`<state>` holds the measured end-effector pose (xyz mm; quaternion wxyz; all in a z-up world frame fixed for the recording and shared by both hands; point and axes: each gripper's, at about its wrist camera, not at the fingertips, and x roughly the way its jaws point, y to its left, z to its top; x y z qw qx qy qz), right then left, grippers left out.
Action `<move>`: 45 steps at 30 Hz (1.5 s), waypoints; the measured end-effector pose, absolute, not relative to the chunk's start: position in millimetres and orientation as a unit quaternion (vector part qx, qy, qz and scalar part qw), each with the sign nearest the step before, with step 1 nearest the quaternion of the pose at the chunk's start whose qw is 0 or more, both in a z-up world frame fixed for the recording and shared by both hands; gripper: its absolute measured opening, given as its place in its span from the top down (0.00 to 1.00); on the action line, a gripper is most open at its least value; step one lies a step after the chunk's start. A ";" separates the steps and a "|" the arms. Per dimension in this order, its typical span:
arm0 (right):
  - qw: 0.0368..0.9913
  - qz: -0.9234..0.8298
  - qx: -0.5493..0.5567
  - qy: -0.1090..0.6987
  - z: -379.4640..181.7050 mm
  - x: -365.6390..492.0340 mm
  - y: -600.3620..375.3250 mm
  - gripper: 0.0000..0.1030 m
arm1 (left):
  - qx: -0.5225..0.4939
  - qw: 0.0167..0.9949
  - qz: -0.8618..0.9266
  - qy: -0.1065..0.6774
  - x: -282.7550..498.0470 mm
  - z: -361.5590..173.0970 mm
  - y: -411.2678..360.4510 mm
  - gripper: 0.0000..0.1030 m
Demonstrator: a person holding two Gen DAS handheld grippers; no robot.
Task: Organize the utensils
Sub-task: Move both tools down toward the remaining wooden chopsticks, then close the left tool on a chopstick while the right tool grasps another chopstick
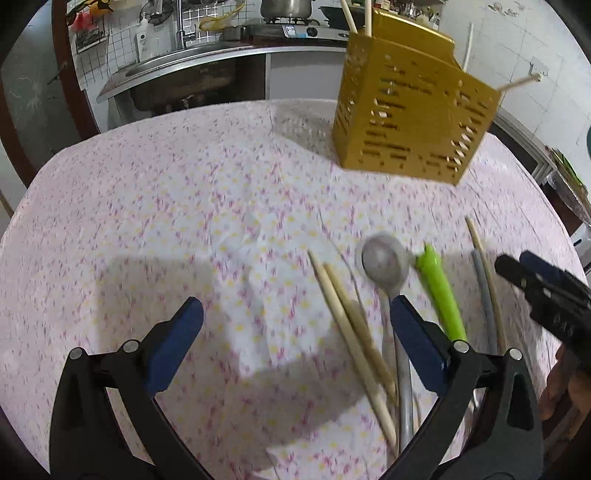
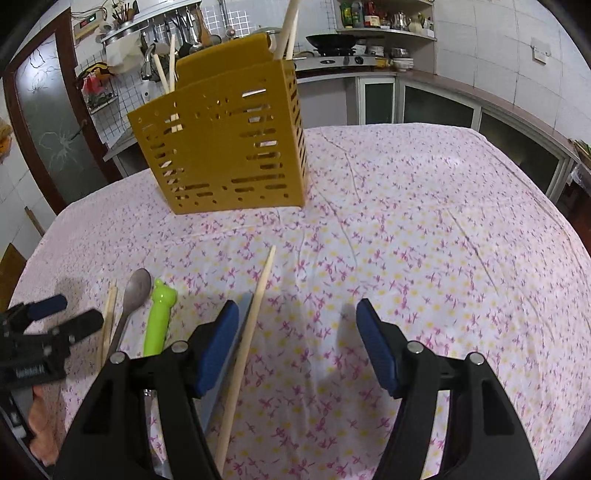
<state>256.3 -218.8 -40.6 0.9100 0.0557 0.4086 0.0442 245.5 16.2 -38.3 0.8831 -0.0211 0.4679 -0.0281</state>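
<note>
**Both grippers open over loose utensils, holder at back of table**

Left gripper [image 1: 295, 325] jaws spread wide, nothing clamped; aimed down at the floral tablecloth [image 1: 147, 221]. Two chopsticks [image 1: 347, 325] lie side by side between its fingers, touching or nearly so. Metal spoon [image 1: 386, 260] lies just right of them, bowl toward the holder, handle running under the gripper's right finger. Green-handled utensil [image 1: 439, 291] lies right of the spoon, then a grey handle [image 1: 482, 291] and one more chopstick [image 1: 480, 243] beside it.

Right gripper [image 2: 295, 332] also released, fingers apart, holding nothing. A single chopstick [image 2: 251, 328] lies on the cloth just inside its left finger, not pinched.

Yellow slotted utensil holder [image 2: 229, 147] stands upright at the far side of the table, well apart from the loose items; several chopsticks already stand in it [image 2: 290, 29].
</note>
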 end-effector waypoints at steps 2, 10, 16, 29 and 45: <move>0.908 0.040 0.046 0.415 -46.0 253.5 -214.2 0.37 | -0.030 0.881 -0.030 0.471 239.9 -41.3 18.5 0.14; 0.906 0.034 0.034 0.420 -49.9 252.0 -209.6 0.46 | -0.047 0.881 -0.025 0.471 233.1 -43.8 25.5 0.48; 0.907 0.039 0.043 0.418 -47.6 251.0 -212.5 0.52 | -0.046 0.884 -0.039 0.464 233.0 -38.9 20.3 0.48; 0.903 0.033 0.017 0.428 -49.6 259.6 -202.2 0.62 | -0.054 0.873 -0.042 0.483 235.1 -42.4 17.8 0.64; 0.891 0.024 0.019 0.453 -47.8 280.6 -202.3 0.64 | -0.004 0.866 -0.007 0.500 260.3 -44.2 -6.0 0.68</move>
